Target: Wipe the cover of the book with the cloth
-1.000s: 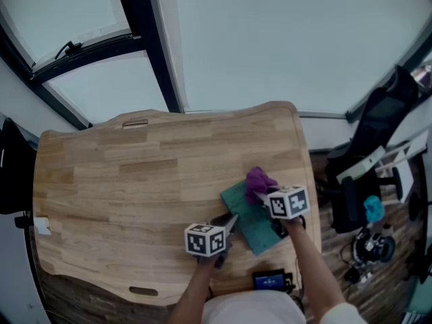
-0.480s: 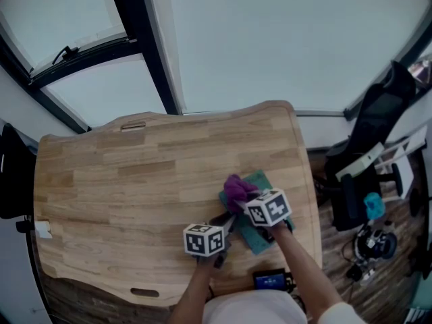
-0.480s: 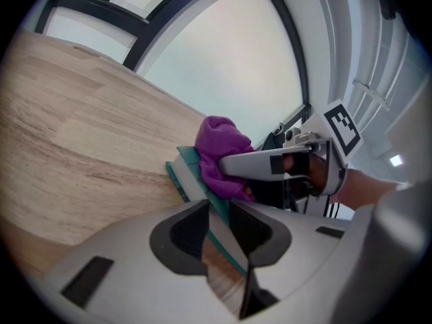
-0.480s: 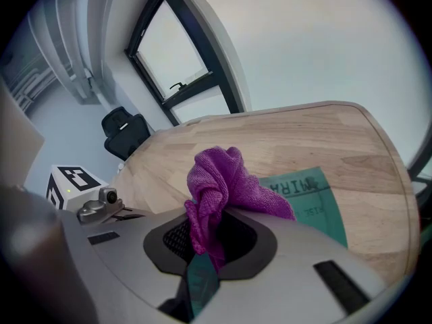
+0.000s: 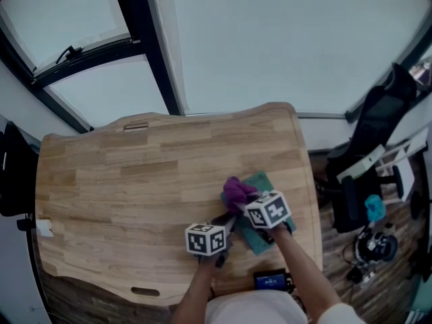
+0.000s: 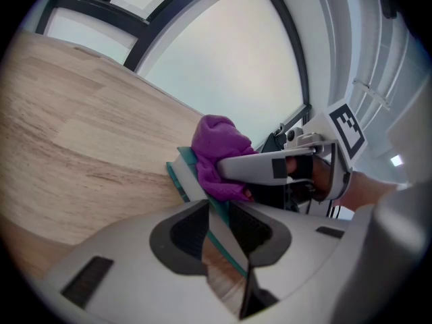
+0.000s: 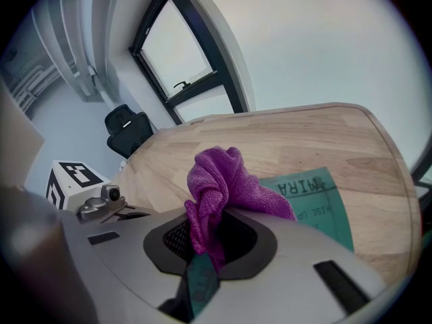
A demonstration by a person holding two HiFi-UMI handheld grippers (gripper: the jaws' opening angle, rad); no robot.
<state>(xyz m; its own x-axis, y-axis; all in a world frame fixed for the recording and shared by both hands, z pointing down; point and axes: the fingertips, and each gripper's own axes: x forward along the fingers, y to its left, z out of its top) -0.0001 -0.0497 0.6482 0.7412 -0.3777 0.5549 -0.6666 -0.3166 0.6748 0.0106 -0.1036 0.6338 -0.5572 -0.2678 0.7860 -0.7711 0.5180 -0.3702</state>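
A teal-green book (image 5: 260,180) lies on the wooden table (image 5: 135,181) near its front right corner. My left gripper (image 5: 228,223) is shut on the book's near left edge; in the left gripper view the teal cover edge (image 6: 181,175) runs between the pads. My right gripper (image 5: 244,200) is shut on a bunched purple cloth (image 5: 235,190) that rests on the book's left part. In the right gripper view the cloth (image 7: 219,177) rises from the jaws over the printed cover (image 7: 324,201). The left gripper view shows the cloth (image 6: 216,150) held by the right gripper's fingers (image 6: 270,166).
A dark flat device (image 5: 268,279) lies at the table's front edge by my body. A black office chair (image 5: 378,133) and clutter stand off the right side; another black chair (image 5: 12,174) is at the left. A small white object (image 5: 44,227) sits at the table's left edge.
My right gripper has carried the purple cloth leftward across the book's cover, then nearly stopped. The left gripper and the book have stayed where they were.
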